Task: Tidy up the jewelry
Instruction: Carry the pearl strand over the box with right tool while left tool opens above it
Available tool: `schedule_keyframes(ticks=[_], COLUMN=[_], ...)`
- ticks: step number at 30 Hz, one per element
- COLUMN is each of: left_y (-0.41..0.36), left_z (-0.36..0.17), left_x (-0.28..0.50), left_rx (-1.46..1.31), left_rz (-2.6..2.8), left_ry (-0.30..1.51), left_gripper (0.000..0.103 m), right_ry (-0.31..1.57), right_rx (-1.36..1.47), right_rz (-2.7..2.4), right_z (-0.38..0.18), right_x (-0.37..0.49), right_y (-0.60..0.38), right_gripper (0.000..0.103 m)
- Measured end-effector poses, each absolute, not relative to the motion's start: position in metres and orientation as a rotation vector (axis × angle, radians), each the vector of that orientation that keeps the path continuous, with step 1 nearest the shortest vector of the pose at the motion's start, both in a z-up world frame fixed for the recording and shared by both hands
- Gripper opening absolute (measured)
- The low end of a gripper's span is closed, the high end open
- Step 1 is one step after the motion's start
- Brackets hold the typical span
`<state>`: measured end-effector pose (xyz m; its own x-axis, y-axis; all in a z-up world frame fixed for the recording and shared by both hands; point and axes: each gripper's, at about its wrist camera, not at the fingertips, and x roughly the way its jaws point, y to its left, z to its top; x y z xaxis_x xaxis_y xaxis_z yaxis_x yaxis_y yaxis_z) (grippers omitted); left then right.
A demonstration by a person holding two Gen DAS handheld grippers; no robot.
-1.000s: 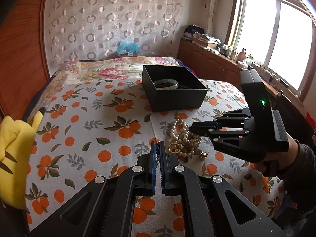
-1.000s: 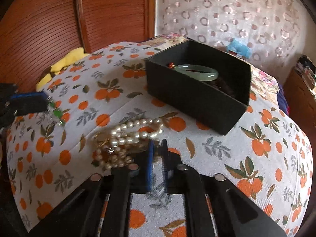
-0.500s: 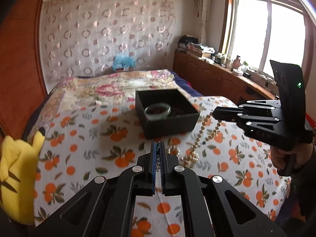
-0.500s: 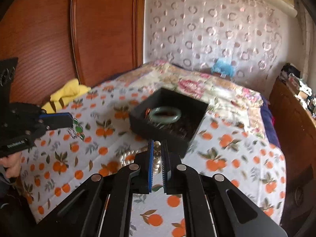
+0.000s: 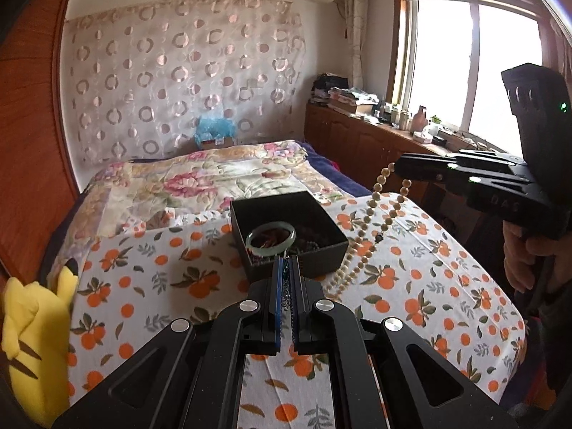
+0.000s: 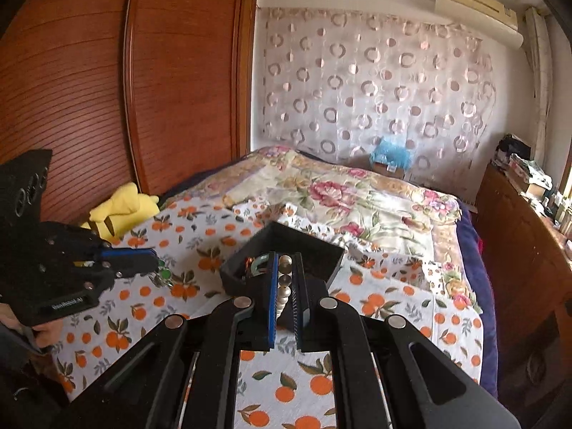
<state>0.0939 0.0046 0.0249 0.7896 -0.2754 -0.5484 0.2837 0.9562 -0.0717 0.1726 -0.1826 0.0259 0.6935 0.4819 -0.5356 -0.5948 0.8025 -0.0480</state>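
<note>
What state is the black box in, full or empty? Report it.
Partly filled. The open black box holds a green bangle and dark beads; the pearl necklace hangs outside, from the right claw.

The right gripper (image 5: 397, 169) now lifts the pearl necklace (image 5: 364, 228) off the bed, high beside the black box (image 5: 286, 236); the left gripper (image 6: 155, 262) rises too.

One black box (image 5: 296, 246) on the bed; one green bangle (image 5: 270, 240) inside it; one pearl necklace (image 5: 361, 236); one small green-beaded chain (image 6: 162, 274); two grippers, left (image 5: 285, 268) and right (image 6: 284, 268); one yellow plush toy (image 5: 32, 343).
</note>
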Motion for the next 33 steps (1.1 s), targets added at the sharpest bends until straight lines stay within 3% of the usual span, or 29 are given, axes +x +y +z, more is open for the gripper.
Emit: schedule_keyframes(ticks=[22,33], left_y=[-0.005,-0.01], left_z=[0.06,0.041], left_x=[0.152,0.183], left_rx=[0.027,0.025], left_rz=[-0.322,-0.346], left_ry=[0.586,0.652], left_gripper=[0.003,0.003], right_ry=[0.406,0.431], right_rx=[-0.195,-0.191], right_rz=[0.616,0.645], right_z=[0.111,0.106], right_x=[0.21,0.238], right_y=[-0.192,-0.183], right_gripper=[0.008,0.008])
